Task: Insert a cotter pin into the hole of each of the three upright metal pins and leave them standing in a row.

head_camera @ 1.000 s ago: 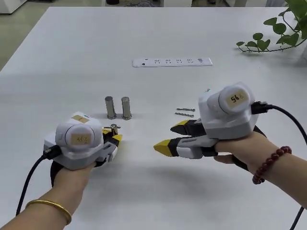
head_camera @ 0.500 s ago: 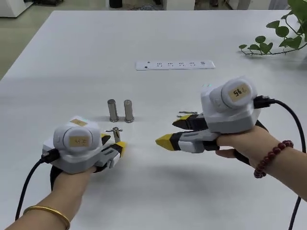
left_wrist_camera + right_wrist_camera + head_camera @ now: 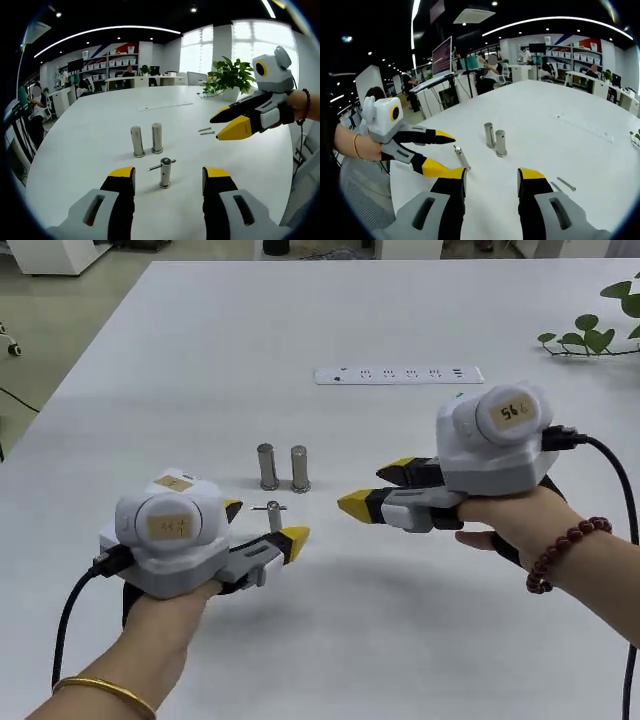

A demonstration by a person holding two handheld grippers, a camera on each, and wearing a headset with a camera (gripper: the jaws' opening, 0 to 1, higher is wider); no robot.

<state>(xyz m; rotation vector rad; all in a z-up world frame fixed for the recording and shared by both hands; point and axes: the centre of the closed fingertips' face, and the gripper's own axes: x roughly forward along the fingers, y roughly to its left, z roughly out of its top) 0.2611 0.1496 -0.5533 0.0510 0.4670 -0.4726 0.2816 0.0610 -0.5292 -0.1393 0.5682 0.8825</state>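
Observation:
Two bare metal pins (image 3: 267, 466) (image 3: 300, 468) stand upright side by side on the white table (image 3: 200, 360). A third metal pin (image 3: 274, 515) stands in front of them with a cotter pin through its hole. My left gripper (image 3: 265, 522) is open, its jaws on either side of that third pin (image 3: 165, 172) without touching it. My right gripper (image 3: 372, 487) hovers open, right of the bare pins (image 3: 489, 135) (image 3: 501, 143). Two loose cotter pins (image 3: 205, 131) lie on the table beneath it, also seen as cotter pins (image 3: 563, 184) by its right jaw.
A white power strip (image 3: 398, 374) lies farther back on the table. A leafy plant (image 3: 590, 330) trails over the far right edge. Black cables run from both grippers toward the near edge.
My left gripper's jaws have spread wider around the pin with the cotter pin, which stays standing. The right gripper has moved closer to the two bare pins.

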